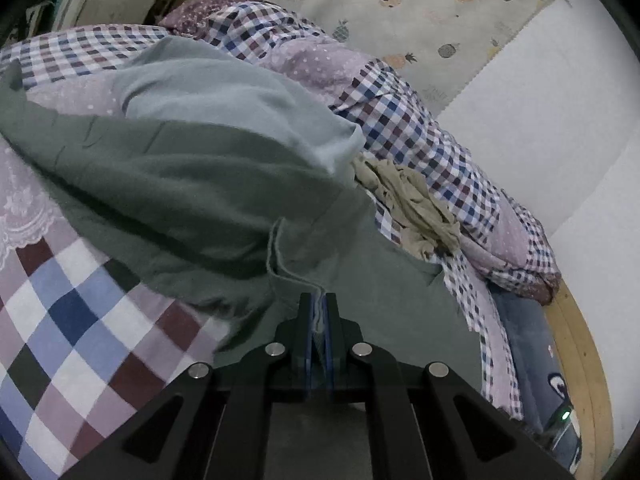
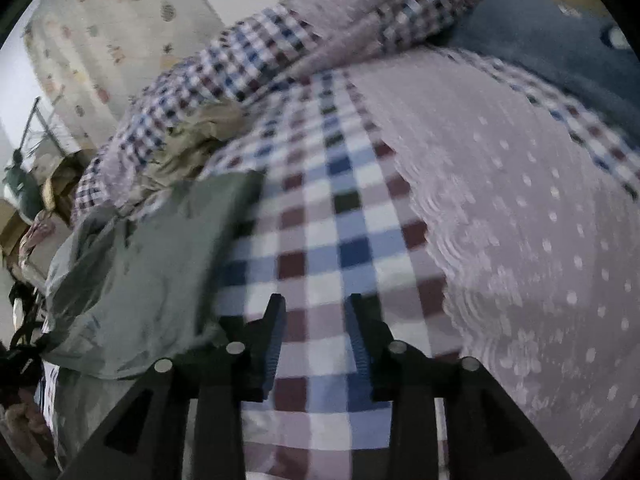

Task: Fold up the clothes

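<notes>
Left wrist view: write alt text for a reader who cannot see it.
The left gripper is shut on an edge of a grey-green garment spread over a checked bedspread. A crumpled beige cloth lies beyond, against a rolled checked quilt by the white wall.

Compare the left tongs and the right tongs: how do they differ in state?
The left tongs are shut on the green garment, pinching its edge; the right tongs are open and hold nothing. Green cloth fills the view ahead of the left tongs, while the right tongs point at bare checked bedding, the garment lying to their left. Both have black frames and blue pads.
</notes>
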Demonstrator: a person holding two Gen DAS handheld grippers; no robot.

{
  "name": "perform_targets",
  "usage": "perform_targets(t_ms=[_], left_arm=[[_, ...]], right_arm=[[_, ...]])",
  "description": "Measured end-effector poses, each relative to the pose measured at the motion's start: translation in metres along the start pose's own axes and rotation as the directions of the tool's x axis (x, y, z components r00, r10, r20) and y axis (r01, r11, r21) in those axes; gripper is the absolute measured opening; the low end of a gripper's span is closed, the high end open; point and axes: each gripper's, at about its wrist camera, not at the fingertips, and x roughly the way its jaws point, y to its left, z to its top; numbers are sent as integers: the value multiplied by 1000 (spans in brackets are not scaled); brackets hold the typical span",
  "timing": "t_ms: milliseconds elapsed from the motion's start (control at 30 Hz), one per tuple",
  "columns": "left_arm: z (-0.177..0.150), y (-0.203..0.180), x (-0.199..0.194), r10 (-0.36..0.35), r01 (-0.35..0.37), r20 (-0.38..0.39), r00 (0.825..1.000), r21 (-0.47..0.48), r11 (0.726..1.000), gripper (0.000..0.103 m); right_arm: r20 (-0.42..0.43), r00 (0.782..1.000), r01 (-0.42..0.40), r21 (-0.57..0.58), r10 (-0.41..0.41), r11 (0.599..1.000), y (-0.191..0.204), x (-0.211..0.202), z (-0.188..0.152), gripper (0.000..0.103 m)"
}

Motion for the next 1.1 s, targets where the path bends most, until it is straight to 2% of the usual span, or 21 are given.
perform_targets(t_ms=[67,167,300,433,567,733,867,933,967,1000,1100], left_arm=[[-5,10,4,-6,6,-14,1000,-2,1000,3],[-4,17,13,-6,4,-51,999,-39,999,3],[-5,18,18,3,-5,-66,998,-32,999,3],[-9,19,23,18,-19,-94,995,-16,1000,3],[-8,19,29,42,-43,-109,993,-7,999,3],[-5,18,33,45,-46,-118,992,-3,999,3],[0,19,37,46,-48,-117,992,-11,999,3],[2,19,38,50,-52,-116,992,-14,999,3],[2,19,38,51,-53,-116,992,-14,998,3],[2,18,39,52,-54,-117,992,-14,998,3],[5,17,41,53,-55,-114,992,-15,998,3]], right_arm=[[14,999,-38,-35,38,999,12,-3,12,42],[6,996,-86,-108,87,990,36,8,46,43],[-73,989,-142,-179,131,974,63,52,93,44],[-164,981,-131,-158,105,979,67,118,127,44],[-246,969,-66,-238,5,969,66,161,136,44],[-283,959,-104,-302,15,948,68,184,140,44],[-301,953,-98,-395,-29,913,83,197,135,44],[-300,952,-94,-443,-49,892,92,202,132,34],[-296,953,-84,-462,-64,883,96,203,130,12],[-282,955,-62,-487,-89,871,101,203,128,4],[-220,962,15,-550,-163,835,112,197,127,3]])
